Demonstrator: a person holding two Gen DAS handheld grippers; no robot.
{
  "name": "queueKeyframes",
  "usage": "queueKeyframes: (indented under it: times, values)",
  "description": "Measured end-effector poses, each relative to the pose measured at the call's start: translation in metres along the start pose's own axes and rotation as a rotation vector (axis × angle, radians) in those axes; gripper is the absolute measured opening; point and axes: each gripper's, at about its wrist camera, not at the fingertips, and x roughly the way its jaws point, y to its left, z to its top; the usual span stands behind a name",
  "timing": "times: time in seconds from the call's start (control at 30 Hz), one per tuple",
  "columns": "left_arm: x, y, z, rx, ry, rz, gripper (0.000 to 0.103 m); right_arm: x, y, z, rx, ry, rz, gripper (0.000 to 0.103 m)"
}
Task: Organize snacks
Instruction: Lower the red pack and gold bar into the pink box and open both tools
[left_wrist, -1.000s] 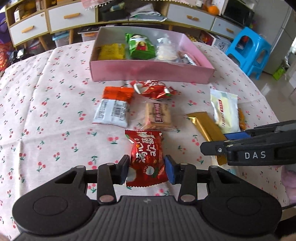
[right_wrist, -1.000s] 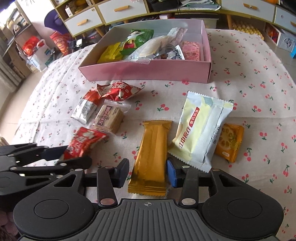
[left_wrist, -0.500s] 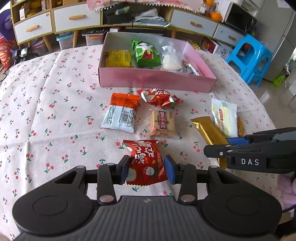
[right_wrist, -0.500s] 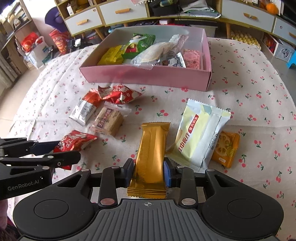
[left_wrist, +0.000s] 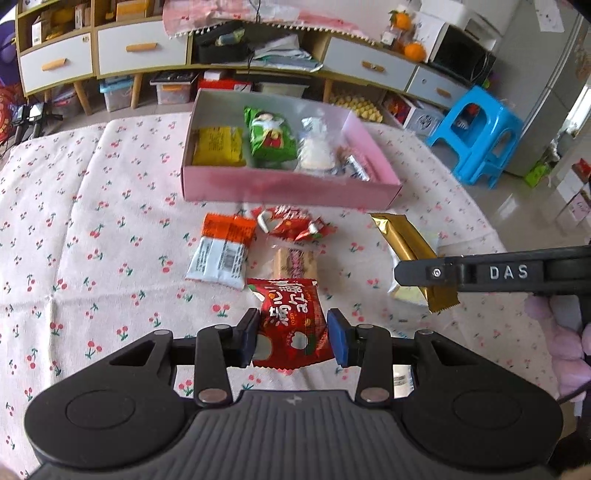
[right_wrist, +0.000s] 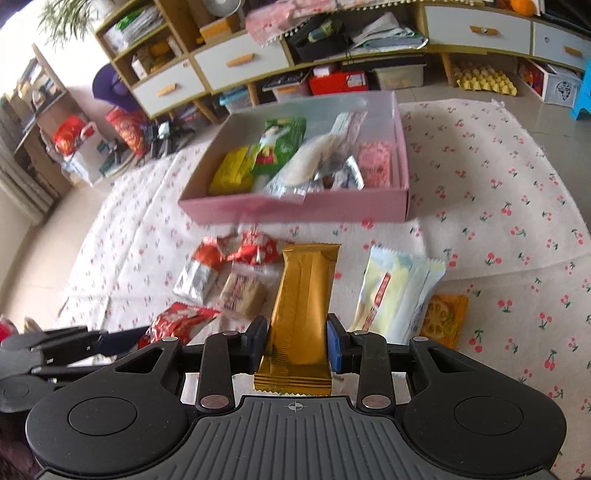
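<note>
My left gripper (left_wrist: 291, 338) clenched on red packet (left_wrist: 290, 325), packet sticking out toward 12. My right gripper (right_wrist: 296, 345) just closed, grasping gold bar (right_wrist: 304, 299), bar pointing 12. Pink box (left_wrist: 288, 186) farther off at 12, snacks inside.

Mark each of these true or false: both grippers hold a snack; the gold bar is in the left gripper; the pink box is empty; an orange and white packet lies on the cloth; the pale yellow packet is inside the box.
1. Both grippers hold a snack. True.
2. The gold bar is in the left gripper. False: the right gripper holds it; the left holds the red packet.
3. The pink box is empty. False: it holds several snacks.
4. An orange and white packet lies on the cloth. True.
5. The pale yellow packet is inside the box. False: it lies on the cloth.
</note>
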Motion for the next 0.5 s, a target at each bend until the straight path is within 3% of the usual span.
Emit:
queueKeyframes:
  times: [0.5]
  values:
    - [-0.001,0.006,0.036,-0.09,-0.078,-0.025,0.036,-0.015,-0.015,0.041,0.12,-0.102,0.045,0.032]
